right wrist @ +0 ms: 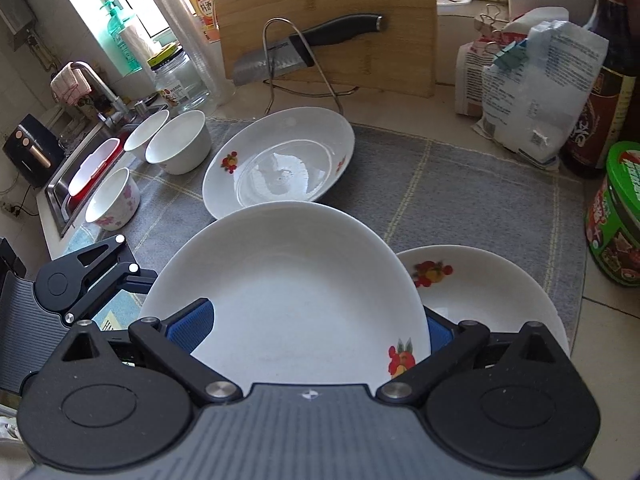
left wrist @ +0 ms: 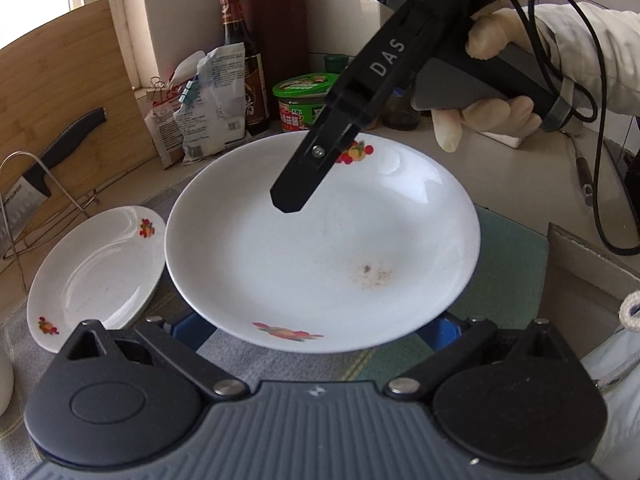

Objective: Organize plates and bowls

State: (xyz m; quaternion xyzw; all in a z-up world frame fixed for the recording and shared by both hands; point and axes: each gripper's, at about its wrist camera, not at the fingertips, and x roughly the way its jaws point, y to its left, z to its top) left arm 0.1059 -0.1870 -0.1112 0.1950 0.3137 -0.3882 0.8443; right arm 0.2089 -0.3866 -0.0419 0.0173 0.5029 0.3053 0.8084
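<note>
A big white plate (left wrist: pixel 320 248) (right wrist: pixel 296 292) with fruit decals sits tilted over the grey mat (right wrist: pixel 440 184). My right gripper (right wrist: pixel 320 328) is open and straddles its rim. The left pad (right wrist: pixel 192 328) lies over the plate, and the right pad is hidden under it. In the left wrist view, its upper finger (left wrist: pixel 298 184) hangs over the plate's far side. My left gripper (left wrist: pixel 318 330) (right wrist: pixel 100 276) is open, and the plate's near rim covers its fingertips. A second plate (right wrist: pixel 488 296) lies partly under the big one. A third plate (right wrist: pixel 280 160) (left wrist: pixel 96 276) rests near the knife rack. Three bowls (right wrist: pixel 178 142) stand by the sink.
A knife (right wrist: pixel 308 44) on a wire rack leans against a wooden cutting board (right wrist: pixel 320 0). Clipped bags (right wrist: pixel 532 92), a dark bottle (left wrist: pixel 244 60) and a green-lidded jar (right wrist: pixel 616 216) line the back. The sink (right wrist: pixel 60 184) is at the far left. A gloved hand (left wrist: pixel 492 116) holds the right gripper.
</note>
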